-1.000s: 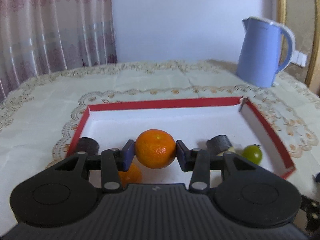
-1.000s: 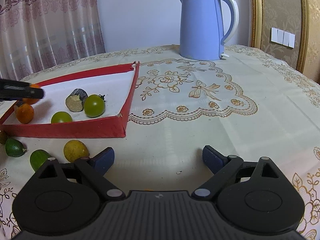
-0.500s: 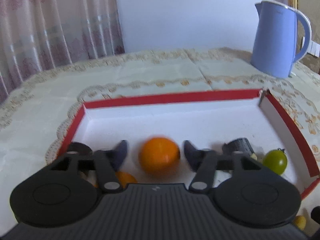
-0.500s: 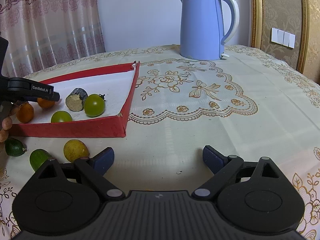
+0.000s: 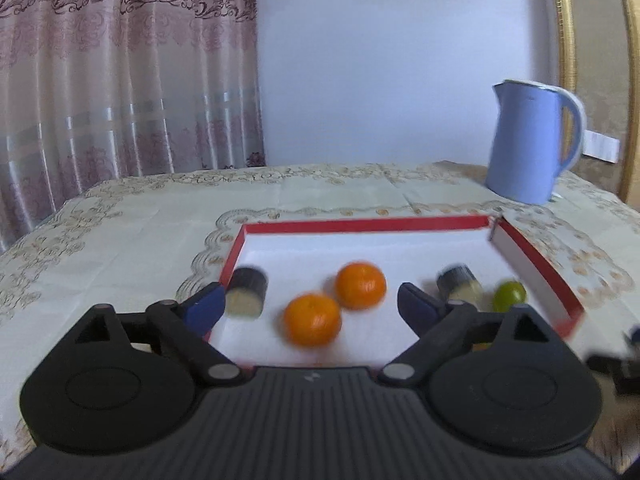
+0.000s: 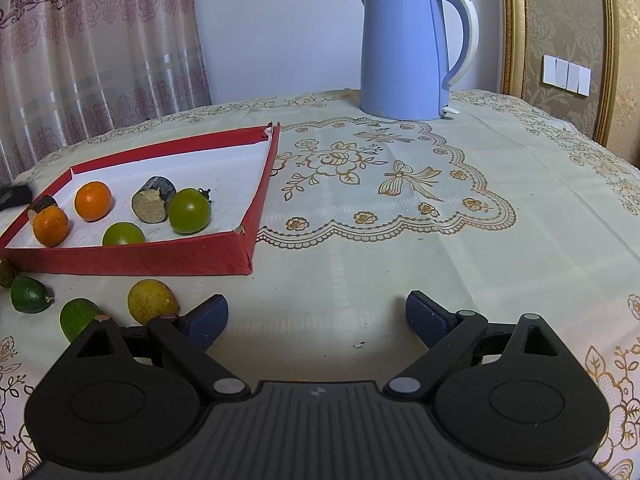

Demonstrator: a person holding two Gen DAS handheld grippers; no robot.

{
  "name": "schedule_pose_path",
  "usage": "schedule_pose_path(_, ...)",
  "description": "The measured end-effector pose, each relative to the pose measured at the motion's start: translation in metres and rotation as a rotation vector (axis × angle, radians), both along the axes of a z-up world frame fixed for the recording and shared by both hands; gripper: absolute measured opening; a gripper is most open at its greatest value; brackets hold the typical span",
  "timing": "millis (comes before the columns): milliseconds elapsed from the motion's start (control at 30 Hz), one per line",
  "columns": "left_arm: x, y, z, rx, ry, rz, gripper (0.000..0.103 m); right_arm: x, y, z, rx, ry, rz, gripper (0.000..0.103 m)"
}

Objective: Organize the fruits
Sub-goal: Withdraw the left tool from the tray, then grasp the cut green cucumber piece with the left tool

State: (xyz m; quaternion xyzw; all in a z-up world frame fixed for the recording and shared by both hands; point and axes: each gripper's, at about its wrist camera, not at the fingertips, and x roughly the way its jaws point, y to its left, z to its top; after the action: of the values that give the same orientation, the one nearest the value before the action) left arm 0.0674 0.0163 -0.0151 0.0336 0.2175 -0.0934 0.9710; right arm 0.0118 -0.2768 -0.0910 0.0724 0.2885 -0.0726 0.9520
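Your left gripper [image 5: 310, 306] is standing with its jaws spread wide and nothing pinched between them; they have just been opening, and the two oranges seen past the fingers are lying loose on the white floor of the red-walled tray [image 5: 364, 225]. You are looking at the farther orange [image 5: 361, 285] sitting just behind and to the right of the nearer orange [image 5: 313, 319], the pair close together and blurred in the left wrist view. A dark stubby cylinder with a pale cut end [image 5: 246, 292] is lying by the tray's left wall, just beside your left blue pad, and a second dark cylinder [image 5: 458, 284] is lying past the right pad with a green fruit [image 5: 509, 296] next to it near the right wall.

Your right gripper [image 6: 316, 316] is also resting released, its blue pads well apart over bare tablecloth [image 6: 400, 240] with nothing between them. From the right wrist view you are seeing the tray to the left holding both oranges, two cylinders and two green fruits, one of them [image 6: 123, 234] against the near wall. Outside the tray, in front of that near wall, a yellow fruit [image 6: 151, 301] is lying just beside your right gripper's left pad, with a light green fruit [image 6: 80, 318] and a dark green lime [image 6: 28, 294] farther left on the cloth. A blue electric kettle [image 6: 404, 50] is standing upright at the far side of the table, well apart from the tray
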Motion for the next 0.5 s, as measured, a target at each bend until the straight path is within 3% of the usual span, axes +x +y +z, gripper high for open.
schedule_pose_path(167,-0.022,0.013,-0.013,0.009,0.06,-0.014,0.094,0.0,0.0,0.0,-0.001,0.001,0.0,0.096)
schedule_pose_path(500,-0.028,-0.015,-0.037,0.089,0.085,-0.039,0.089,0.0,0.0,0.0,-0.003,0.001,0.002,0.096)
